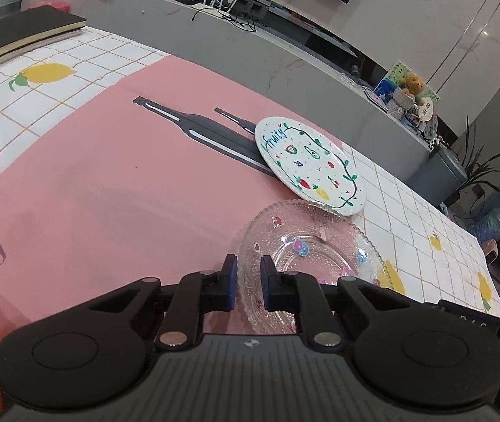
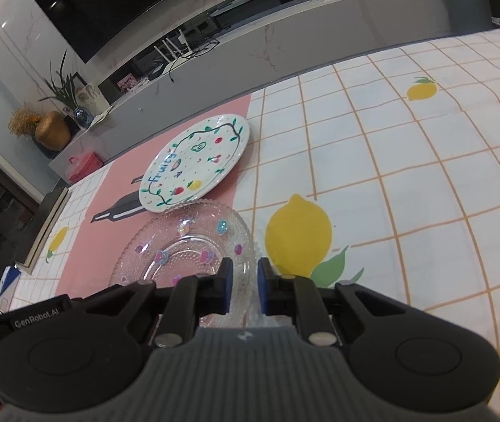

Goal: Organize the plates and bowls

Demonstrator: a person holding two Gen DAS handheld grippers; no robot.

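A clear glass plate (image 1: 313,246) with small painted flowers sits at the right edge of the pink mat (image 1: 109,176), just below both cameras. My left gripper (image 1: 249,281) has its blue pads closed on the plate's near left rim. My right gripper (image 2: 244,285) is shut on the near right rim of the same glass plate (image 2: 186,242). Just beyond it lies a white plate (image 1: 309,165) painted with fruit and the word "Fruity". In the right wrist view the white plate (image 2: 197,161) almost touches the glass plate's far rim.
Dark cutlery outlines (image 1: 197,130) are printed on the mat, partly under the white plate. A lemon-print checked tablecloth (image 2: 390,140) covers the table to the right. A black book (image 1: 21,31) lies at the far left corner. A grey counter (image 1: 285,56) runs behind the table.
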